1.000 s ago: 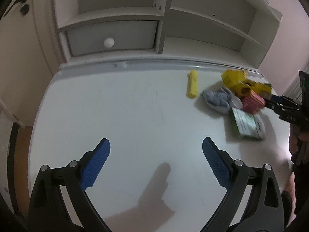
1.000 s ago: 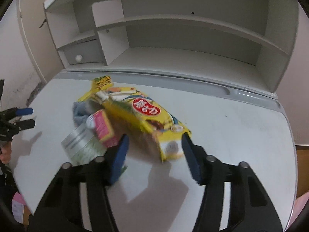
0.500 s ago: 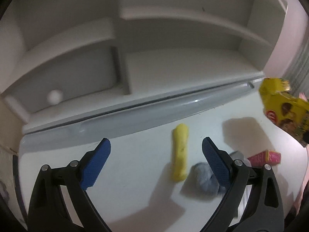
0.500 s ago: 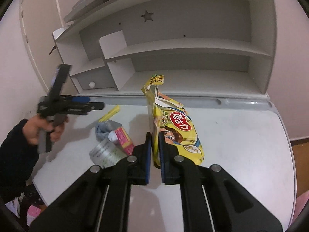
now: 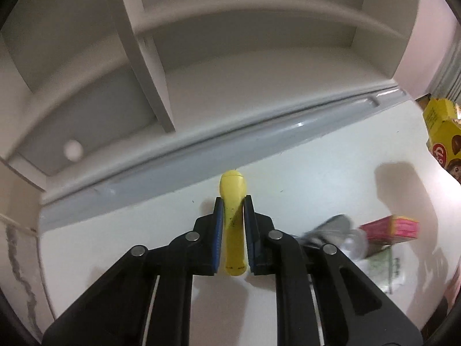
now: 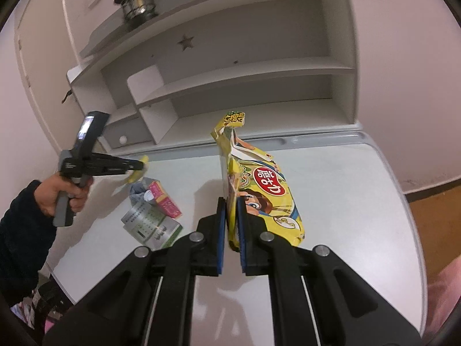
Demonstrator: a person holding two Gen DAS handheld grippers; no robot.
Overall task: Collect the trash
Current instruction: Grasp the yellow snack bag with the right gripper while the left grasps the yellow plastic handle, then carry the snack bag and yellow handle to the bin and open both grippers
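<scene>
- Left hand-held gripper [image 5: 232,227] has just been closing; blue pads now clamp the small yellow soft-plastic tube wrapper [image 5: 234,201] along its length. A second ago its jaws were wide over bare table with nothing between them.
- Right wrist view shows that wrapper [image 6: 137,170] at the tip of the left gripper, looks just off the white table [image 6: 345,201], above the leftover pile.
- Right hand-held gripper [image 6: 229,227] is clenched on the lower edge of the big yellow crinkly snack bag with red oval logo [image 6: 259,190]. Bag hangs upright, clear of the table; a second ago it lay flat between half-open jaws.
- Still on the table, near the left gripper: crumpled grey wrapper [image 6: 138,189], small pink carton [image 6: 165,201], flat silver-green printed packet [image 6: 149,225], all touching or overlapping.
- White shelf unit [image 6: 245,86] behind the table, nothing to collect visible on it.
- Meaning: two pieces now in hand, three left. No bin visible in either view, so drop-off spot can't be told.
- Likely next: carry both to a bin, come back for the pile.
- Risk: the bag is pinched by a thin edge and may slip.
</scene>
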